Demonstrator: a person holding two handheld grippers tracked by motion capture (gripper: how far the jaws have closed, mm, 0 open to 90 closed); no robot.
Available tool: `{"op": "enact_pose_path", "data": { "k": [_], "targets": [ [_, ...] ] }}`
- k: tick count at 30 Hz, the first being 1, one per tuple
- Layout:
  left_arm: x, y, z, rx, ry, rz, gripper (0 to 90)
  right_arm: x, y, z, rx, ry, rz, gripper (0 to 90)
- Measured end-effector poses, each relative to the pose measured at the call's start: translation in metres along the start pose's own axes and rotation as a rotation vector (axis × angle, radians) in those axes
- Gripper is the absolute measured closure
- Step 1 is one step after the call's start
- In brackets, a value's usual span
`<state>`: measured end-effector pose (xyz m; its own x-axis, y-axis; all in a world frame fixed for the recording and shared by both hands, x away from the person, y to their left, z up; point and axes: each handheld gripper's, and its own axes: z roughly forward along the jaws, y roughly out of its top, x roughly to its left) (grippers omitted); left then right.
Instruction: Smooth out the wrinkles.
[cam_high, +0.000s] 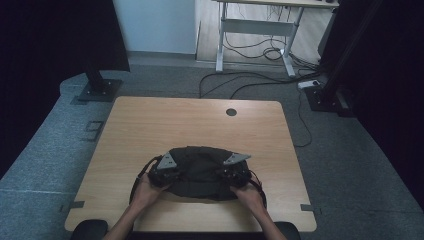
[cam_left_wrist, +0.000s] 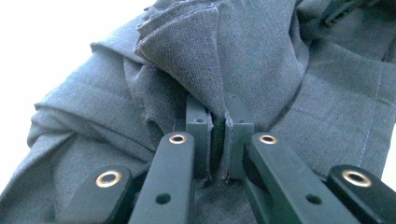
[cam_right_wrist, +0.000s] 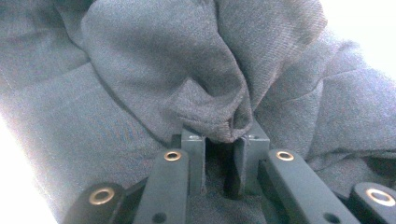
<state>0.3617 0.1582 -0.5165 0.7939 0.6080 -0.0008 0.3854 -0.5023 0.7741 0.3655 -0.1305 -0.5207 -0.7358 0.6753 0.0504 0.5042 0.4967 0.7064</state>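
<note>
Dark grey woven cloth, a bunched garment (cam_high: 199, 172), lies in the lower middle of the high view on the near half of a light wooden table (cam_high: 150, 125). The person's two hands come up from the bottom edge of that frame, one at each end of the bundle. The left gripper (cam_high: 165, 172) sits at the garment's left end, with its grey three-cornered plate (cam_high: 167, 161) on top; the right gripper (cam_high: 234, 172) sits at the right end. A black cable (cam_high: 136, 182) loops from the left gripper toward the lower left of the frame.

In the left gripper view the garment (cam_left_wrist: 261, 74) fills most of the frame, its stitched seam running down at the far right. The left gripper (cam_left_wrist: 218, 126) has its jaws drawn almost together, and a thin fold of the cloth is pinched between the pads at the centre of the frame.

In the right gripper view the garment (cam_right_wrist: 154, 60) spreads across the frame in soft folds. The right gripper (cam_right_wrist: 224, 137) is clamped on a rumpled corner of the cloth, which hangs into the narrow gap between its jaws just below the middle of the frame.

A small dark round hole (cam_high: 231, 112) marks the table's far edge, in the upper middle of the high view.
</note>
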Motion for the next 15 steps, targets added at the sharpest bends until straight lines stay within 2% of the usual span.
{"op": "enact_pose_path", "data": {
  "k": [3,6,10,12,15],
  "targets": [
    [0.005,0.001,0.001,-0.001,-0.006,-0.019,80.2,-0.006,0.004,0.004,-0.008,0.005,0.013,75.7],
    [0.003,0.001,-0.004,0.0,-0.015,0.004,73.5,-0.008,0.005,0.003,-0.014,0.02,0.024,71.7],
    [0.001,0.003,-0.017,-0.01,-0.045,0.003,57.6,-0.007,0.004,-0.005,-0.023,0.033,0.035,57.6],
    [0.0,0.004,-0.027,-0.012,-0.051,0.014,49.1,-0.005,0.004,-0.012,-0.026,0.043,0.022,50.1],
    [0.001,0.004,-0.046,-0.021,-0.059,0.023,41.3,0.0,0.003,-0.027,-0.018,0.019,-0.022,43.4]
  ]
}}
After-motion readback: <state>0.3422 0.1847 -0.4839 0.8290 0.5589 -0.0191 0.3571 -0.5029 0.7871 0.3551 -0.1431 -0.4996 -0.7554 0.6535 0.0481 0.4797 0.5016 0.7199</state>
